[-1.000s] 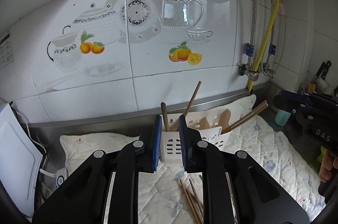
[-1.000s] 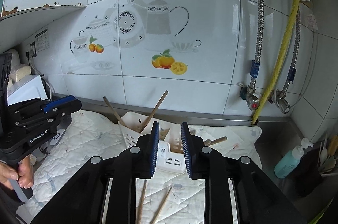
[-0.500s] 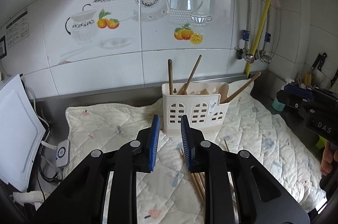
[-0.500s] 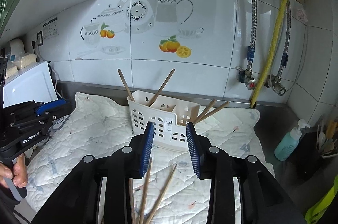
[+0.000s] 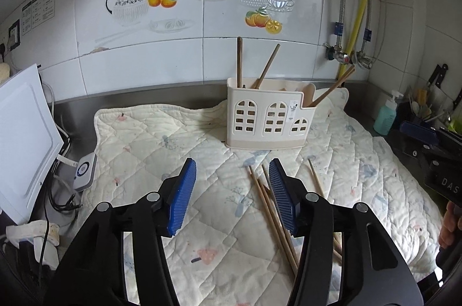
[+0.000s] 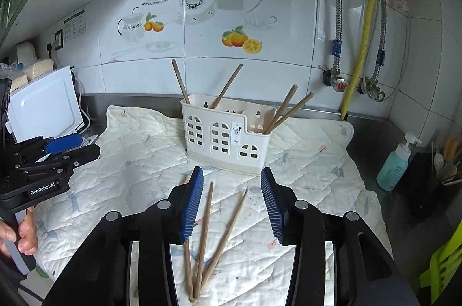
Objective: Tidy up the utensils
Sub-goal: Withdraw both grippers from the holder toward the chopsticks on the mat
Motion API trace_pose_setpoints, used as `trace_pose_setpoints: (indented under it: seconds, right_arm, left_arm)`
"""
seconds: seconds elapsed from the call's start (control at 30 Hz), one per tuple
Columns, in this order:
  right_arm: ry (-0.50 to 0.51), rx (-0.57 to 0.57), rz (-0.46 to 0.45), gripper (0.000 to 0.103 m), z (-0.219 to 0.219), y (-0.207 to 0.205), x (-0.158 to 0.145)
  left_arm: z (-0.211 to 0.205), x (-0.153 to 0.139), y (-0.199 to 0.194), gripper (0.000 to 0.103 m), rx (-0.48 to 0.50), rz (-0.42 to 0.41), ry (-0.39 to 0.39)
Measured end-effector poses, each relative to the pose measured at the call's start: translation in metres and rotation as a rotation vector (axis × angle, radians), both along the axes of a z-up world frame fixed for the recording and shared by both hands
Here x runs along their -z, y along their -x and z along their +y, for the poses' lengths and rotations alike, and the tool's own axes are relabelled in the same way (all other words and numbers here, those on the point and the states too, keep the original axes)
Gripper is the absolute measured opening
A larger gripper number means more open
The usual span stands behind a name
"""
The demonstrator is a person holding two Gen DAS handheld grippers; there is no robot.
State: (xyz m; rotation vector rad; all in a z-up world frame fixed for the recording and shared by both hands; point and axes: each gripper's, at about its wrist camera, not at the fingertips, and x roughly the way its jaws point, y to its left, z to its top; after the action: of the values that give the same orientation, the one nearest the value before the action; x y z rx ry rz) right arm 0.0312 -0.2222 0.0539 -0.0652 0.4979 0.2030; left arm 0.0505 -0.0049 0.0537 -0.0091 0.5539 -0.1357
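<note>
A cream utensil holder [image 5: 267,115] with arched cut-outs stands on a quilted mat [image 5: 150,150] and holds several wooden chopsticks [image 5: 239,60]. It also shows in the right wrist view [image 6: 226,138]. Loose chopsticks [image 5: 274,207] lie on the mat in front of it, just inside my left gripper's right finger. My left gripper [image 5: 232,195] is open and empty above the mat. My right gripper [image 6: 232,200] is open and empty, with loose chopsticks [image 6: 205,231] lying between and below its fingers.
A white board [image 5: 26,132] leans at the left beside a small white device [image 5: 84,171] and cables. A teal soap bottle [image 6: 397,164] and a dark utensil rack [image 6: 444,161] stand at the right. Pipes and valves [image 6: 340,80] run down the tiled wall.
Both grippers have pulled back and tilted down from the holder and have opened wide. The loose chopsticks on the mat now show in full.
</note>
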Motion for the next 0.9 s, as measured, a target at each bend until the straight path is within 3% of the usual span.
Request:
trace_pose_setpoints:
  seconds: [0.77,0.9]
  right_arm:
    - [-0.079,0.02,0.214,0.042,-0.008,0.02,0.092]
    - [-0.078,0.01,0.261,0.036,-0.005,0.019,0.11]
  left_arm:
    - [0.007,0.06,0.018,0.056,-0.02,0.134,0.032]
    - [0.005,0.074,0.02,0.056,-0.017,0.169,0.035]
